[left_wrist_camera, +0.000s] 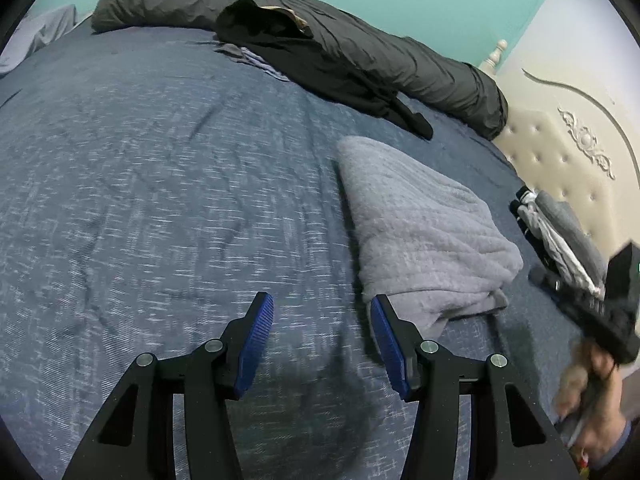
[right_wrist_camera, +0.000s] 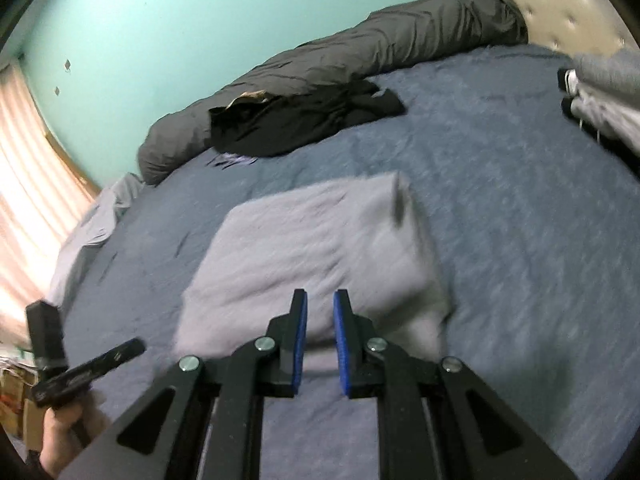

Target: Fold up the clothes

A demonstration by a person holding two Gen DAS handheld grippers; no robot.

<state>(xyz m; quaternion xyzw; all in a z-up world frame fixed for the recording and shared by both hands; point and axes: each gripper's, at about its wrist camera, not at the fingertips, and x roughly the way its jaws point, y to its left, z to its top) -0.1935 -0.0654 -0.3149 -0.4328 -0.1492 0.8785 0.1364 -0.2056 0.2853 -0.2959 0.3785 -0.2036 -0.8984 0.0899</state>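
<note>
One folded grey towel (left_wrist_camera: pixel 424 232), one black garment (left_wrist_camera: pixel 320 68), one long dark pillow (left_wrist_camera: pixel 200 0), two grippers.

Heathered blue bedspread (left_wrist_camera: pixel 160 184), pale grey folded garment (left_wrist_camera: pixel 420 224), black clothes (left_wrist_camera: pixel 320 60), dk grey duvet roll (left_wrist_camera: pixel 440 68), teal wall (right_wrist_camera: pixel 200 20), cream headboard (left_wrist_camera: pixel 560 152).

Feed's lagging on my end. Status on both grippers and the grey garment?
Left gripper open, empty. Right gripper nearly closed, a narrow gap, nothing between pads. Folded grey garment lying on the bed, untouched. Black clothes farther back, nothing in the way.
</note>
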